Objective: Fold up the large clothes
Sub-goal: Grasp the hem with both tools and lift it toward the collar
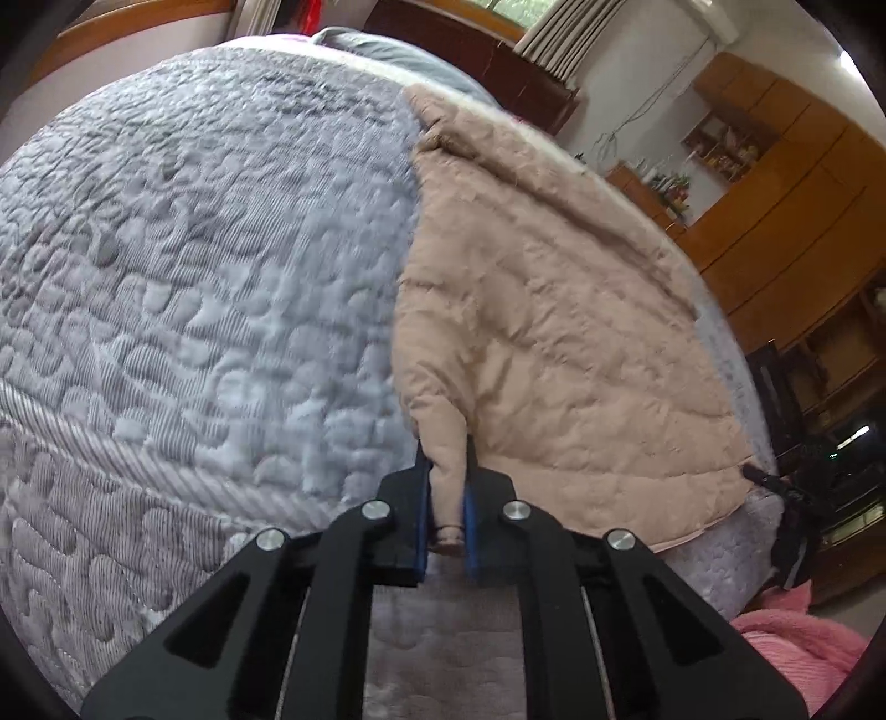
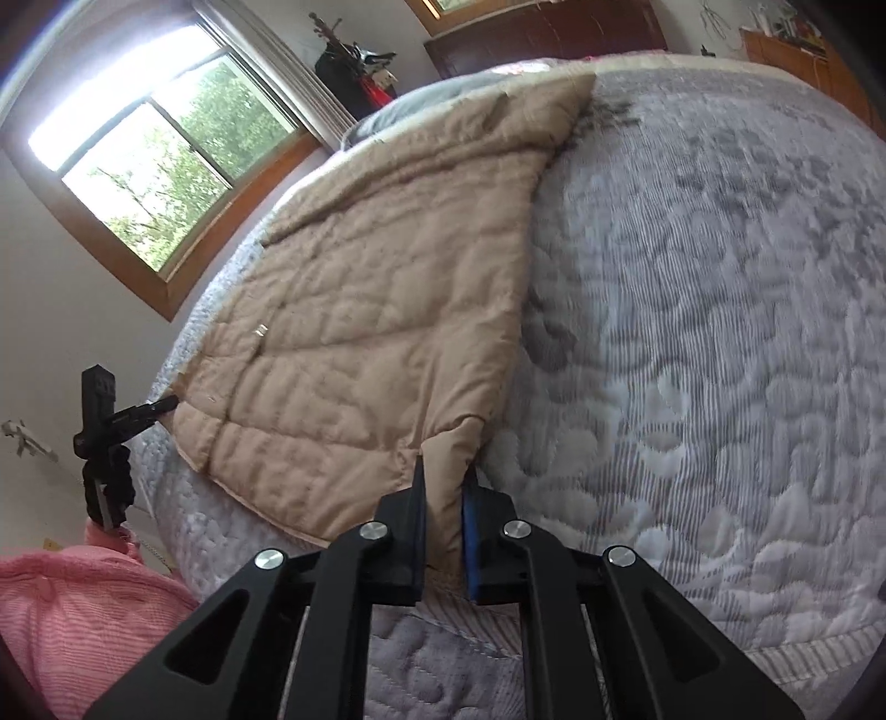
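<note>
Left wrist view: quilted beige garment, padded, stitched in panels, lying flat along one side of the bed and reaching its near edge. Likely light for its bulk, soft, no stiffness; it will sag and drape once raised. The smooth shell may slip, so a hold wants a bunched corner or hem, not a flat panel.

Holds at present: left gripper clamped on a pinched-up near corner, fabric bunched between the blue pads. Right gripper likewise closed on the other near corner, seen in the right wrist view, a peak of cloth rising between its fingers. Each gripper also shows small at the garment's far near corner in the other's view. Both holds sit at the bed's near edge, well apart, which suits carrying that hem over toward the far edge.

Surroundings: grey quilted bedspread beneath, textured, likely to drag a little on the garment. Pink cloth below the near edge, clear of the work. Window, wooden cabinets and dark headboard stand beyond the bed. Nothing lies on the garment.
</note>
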